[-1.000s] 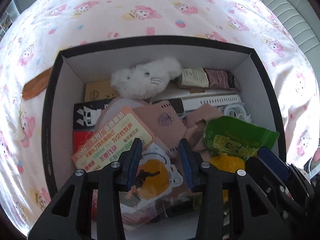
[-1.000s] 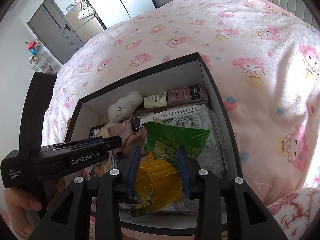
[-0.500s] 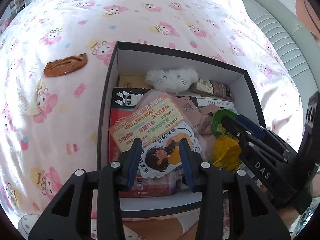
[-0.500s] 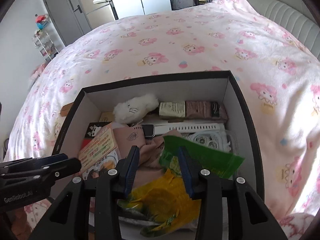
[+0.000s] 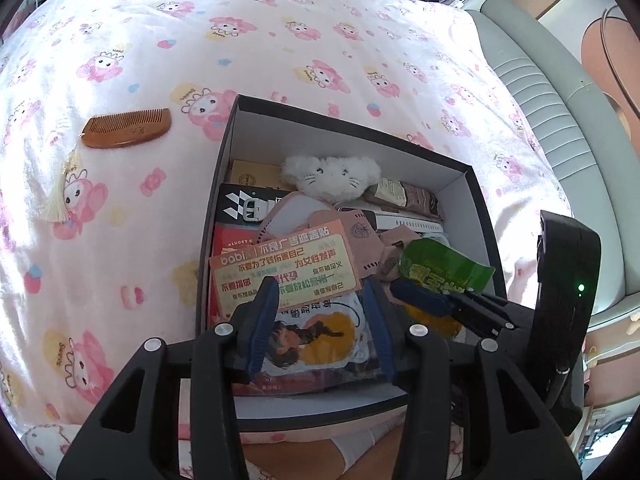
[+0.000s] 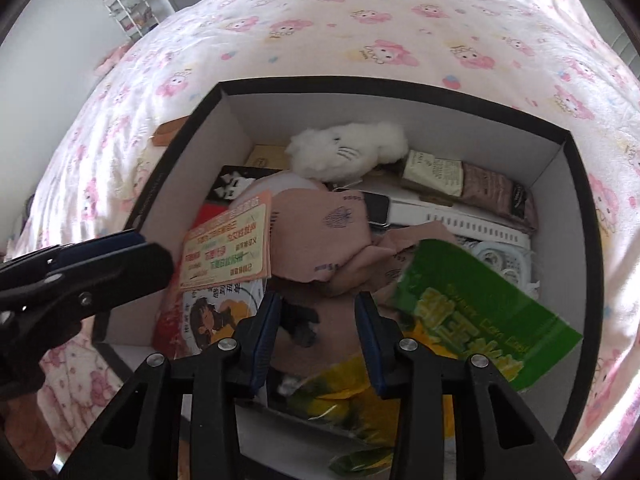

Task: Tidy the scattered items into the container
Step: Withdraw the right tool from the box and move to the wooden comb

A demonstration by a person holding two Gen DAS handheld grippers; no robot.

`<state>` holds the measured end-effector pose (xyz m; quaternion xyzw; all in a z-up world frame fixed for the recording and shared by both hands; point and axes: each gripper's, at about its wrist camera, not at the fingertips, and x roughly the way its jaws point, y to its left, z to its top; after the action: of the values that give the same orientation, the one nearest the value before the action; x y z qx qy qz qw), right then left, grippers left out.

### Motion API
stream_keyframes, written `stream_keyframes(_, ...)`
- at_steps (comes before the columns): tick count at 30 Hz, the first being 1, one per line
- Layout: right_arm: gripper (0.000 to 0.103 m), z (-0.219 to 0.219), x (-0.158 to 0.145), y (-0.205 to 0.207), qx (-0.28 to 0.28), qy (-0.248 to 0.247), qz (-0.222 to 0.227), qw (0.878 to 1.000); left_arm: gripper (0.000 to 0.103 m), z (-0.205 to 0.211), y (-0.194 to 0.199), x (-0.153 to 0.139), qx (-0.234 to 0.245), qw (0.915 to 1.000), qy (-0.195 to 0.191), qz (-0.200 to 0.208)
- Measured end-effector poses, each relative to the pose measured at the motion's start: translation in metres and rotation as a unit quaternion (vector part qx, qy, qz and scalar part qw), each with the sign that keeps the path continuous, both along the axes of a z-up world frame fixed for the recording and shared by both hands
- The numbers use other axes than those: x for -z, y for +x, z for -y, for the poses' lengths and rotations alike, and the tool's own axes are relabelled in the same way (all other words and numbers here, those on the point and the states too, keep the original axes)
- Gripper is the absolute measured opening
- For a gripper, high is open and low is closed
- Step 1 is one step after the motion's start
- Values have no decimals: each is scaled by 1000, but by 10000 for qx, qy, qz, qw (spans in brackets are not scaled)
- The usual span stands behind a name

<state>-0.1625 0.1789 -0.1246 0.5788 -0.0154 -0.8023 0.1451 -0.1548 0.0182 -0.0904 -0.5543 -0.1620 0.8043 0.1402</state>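
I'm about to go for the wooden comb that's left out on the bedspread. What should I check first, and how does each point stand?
1. Left gripper free of any item: ok, jaws just opened wider, nothing between them.
2. Right gripper free: ok, open above the box.
3. Comb reachable: ok, flat on the bedspread, left of the box.
4. Comb's tassel clear: ok, trailing loose.
5. Room in the box: cannot tell, crowded.
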Motion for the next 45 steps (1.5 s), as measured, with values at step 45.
stream_keyframes(45,36,123,-101,42,-575,-944,-1069,9881,48,171,101,-45,-2260,9692,417,-885)
